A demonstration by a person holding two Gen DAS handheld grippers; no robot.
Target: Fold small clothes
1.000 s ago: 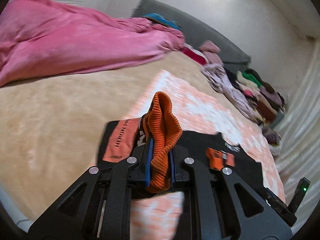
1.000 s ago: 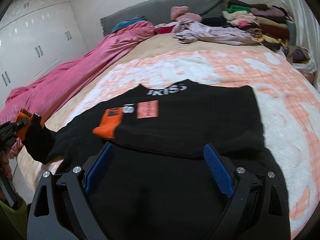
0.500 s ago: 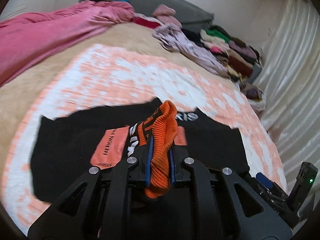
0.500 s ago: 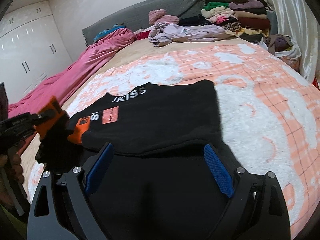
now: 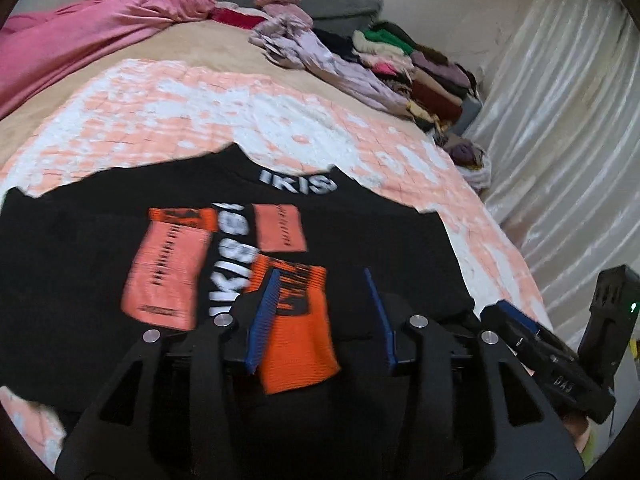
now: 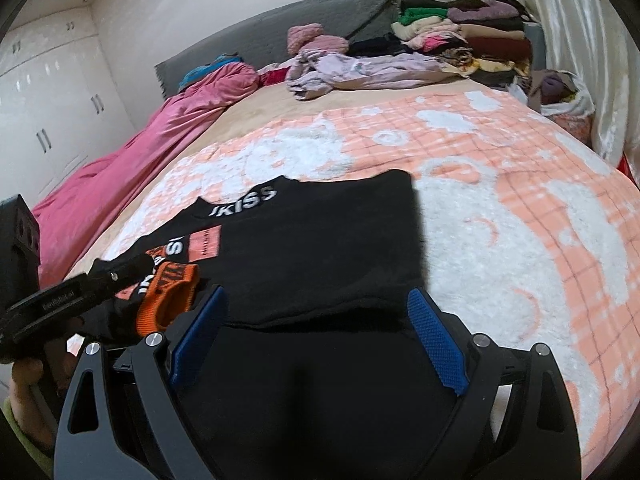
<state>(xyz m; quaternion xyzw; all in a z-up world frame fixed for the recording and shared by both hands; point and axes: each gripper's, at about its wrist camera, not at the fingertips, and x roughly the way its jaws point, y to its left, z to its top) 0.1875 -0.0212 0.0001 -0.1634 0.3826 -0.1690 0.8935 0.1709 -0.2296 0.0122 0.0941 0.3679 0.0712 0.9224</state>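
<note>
A black sweatshirt (image 5: 380, 240) with white lettering and orange patches lies on the orange-and-white blanket (image 5: 280, 120); it also shows in the right wrist view (image 6: 320, 240). Its orange ribbed cuff (image 5: 298, 340) lies on the shirt's front between my left gripper's (image 5: 320, 276) open jaws, which no longer clamp it. The cuff also shows in the right wrist view (image 6: 168, 300), under the left gripper (image 6: 120, 272). My right gripper (image 6: 316, 300) is open and empty over the shirt's near part.
A pink duvet (image 6: 140, 152) lies along the bed's left side. Stacked folded clothes (image 6: 460, 28) and loose lilac garments (image 6: 360, 72) sit by the grey headboard. A curtain (image 5: 560, 120) hangs at the right. White wardrobes (image 6: 48, 100) stand at the left.
My left gripper carried the orange cuff rightward over the shirt's front, lowered it and opened, letting it go. The right gripper stayed open over the shirt's near part.
</note>
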